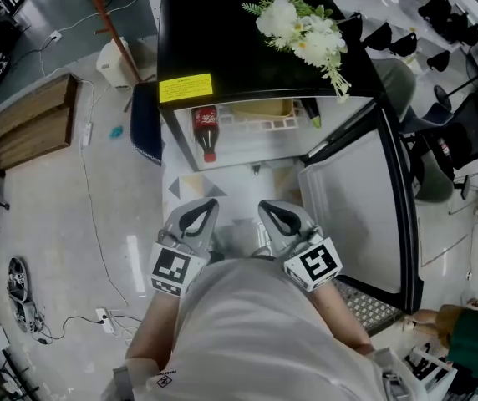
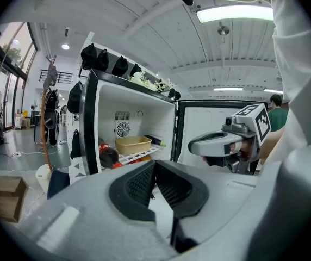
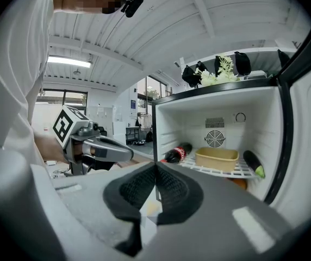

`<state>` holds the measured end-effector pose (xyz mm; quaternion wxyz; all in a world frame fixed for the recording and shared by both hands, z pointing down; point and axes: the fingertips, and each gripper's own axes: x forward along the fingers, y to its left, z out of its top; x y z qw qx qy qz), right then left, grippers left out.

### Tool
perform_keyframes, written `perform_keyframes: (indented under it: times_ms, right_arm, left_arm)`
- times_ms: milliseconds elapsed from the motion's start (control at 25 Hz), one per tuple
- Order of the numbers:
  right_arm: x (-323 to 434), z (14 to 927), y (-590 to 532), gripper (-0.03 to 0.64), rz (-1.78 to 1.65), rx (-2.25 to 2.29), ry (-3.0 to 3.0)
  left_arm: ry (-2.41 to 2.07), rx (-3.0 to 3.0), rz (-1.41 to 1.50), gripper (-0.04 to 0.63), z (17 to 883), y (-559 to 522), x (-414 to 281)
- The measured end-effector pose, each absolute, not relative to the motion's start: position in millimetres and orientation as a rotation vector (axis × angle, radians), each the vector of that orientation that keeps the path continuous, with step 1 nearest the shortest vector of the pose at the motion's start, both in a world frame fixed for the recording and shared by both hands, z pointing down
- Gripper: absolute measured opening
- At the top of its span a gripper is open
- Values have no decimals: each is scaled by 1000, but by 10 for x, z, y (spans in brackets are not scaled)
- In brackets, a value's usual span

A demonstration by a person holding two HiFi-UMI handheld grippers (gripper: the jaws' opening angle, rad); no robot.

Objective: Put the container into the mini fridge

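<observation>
The tan container (image 1: 262, 109) sits on the white wire shelf inside the open black mini fridge (image 1: 222, 40), between a cola bottle (image 1: 205, 130) lying on its side and a dark eggplant (image 1: 312, 114). The gripper views show the same container (image 2: 132, 144) (image 3: 216, 157) deep in the fridge. My left gripper (image 1: 210, 203) and right gripper (image 1: 264, 205) hover side by side close to my chest, short of the fridge opening. Both are shut with nothing between the pads. Each also shows from the side in the other's view: the right gripper (image 2: 199, 144) and the left gripper (image 3: 127, 155).
The fridge door (image 1: 348, 215) stands swung open to the right. White flowers (image 1: 302, 32) lie on the fridge top. Left of the fridge are a white canister (image 1: 115, 63), a blue object (image 1: 145, 122) and wooden boards (image 1: 26, 119). Cables trail across the floor. Another person's green sleeve (image 1: 477, 328) is at lower right.
</observation>
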<state>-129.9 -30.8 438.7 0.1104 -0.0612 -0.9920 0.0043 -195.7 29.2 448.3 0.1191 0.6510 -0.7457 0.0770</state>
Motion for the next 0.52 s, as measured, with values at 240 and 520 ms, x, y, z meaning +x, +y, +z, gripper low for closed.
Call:
perform_keyframes:
  times_ms: [240,520]
  right_arm:
    - [-1265,4399,-337,3,14,-163,-2913]
    - [-1219,4444,-375,3,18,-147,-2898]
  left_arm:
    - [-2168,1905,236,9,4523,281,-1941]
    - [-2168,1904,244,9,4519,250,-1914]
